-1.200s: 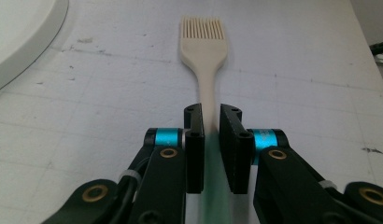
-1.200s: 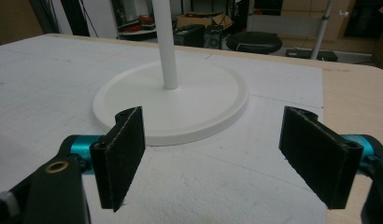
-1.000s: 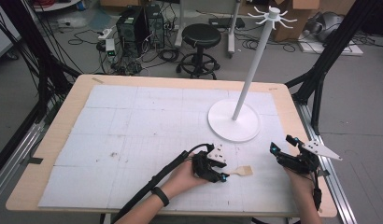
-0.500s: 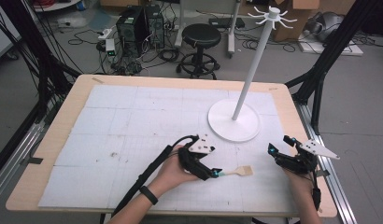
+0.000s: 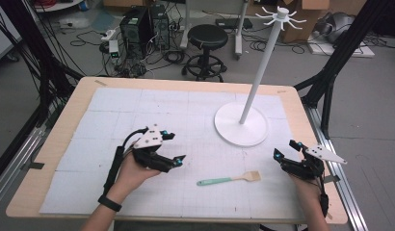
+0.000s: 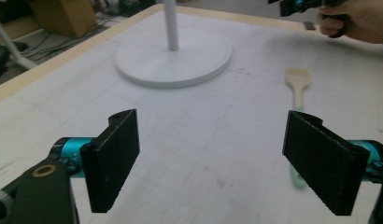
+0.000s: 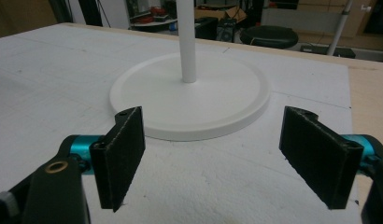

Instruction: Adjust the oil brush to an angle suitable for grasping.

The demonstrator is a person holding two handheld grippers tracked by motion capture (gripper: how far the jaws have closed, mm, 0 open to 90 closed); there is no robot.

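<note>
A spatula (image 5: 229,179) with a mint-green handle and a wooden blade lies flat on the white mat near the front edge. My left gripper (image 5: 175,148) hovers to its left, apart from it. Its jaws have just been opening and stand wide with nothing between them. In the left gripper view (image 6: 217,163) the spatula (image 6: 298,86) lies ahead on the right, partly behind the right jaw. My right gripper (image 5: 285,148) rests open at the mat's right edge, right of the spatula's blade. In the right gripper view (image 7: 213,158) its jaws are empty.
A white stand with a round base (image 5: 241,124) and a tall pole topped by hooks (image 5: 281,14) occupies the back right of the mat. The base (image 7: 189,98) lies just ahead of my right gripper. The wooden table edge (image 5: 56,144) frames the mat.
My left gripper has let go of the spatula's handle, opened wide, and drawn away to the left and upward. The spatula stays lying on the mat. The right gripper has not moved.
</note>
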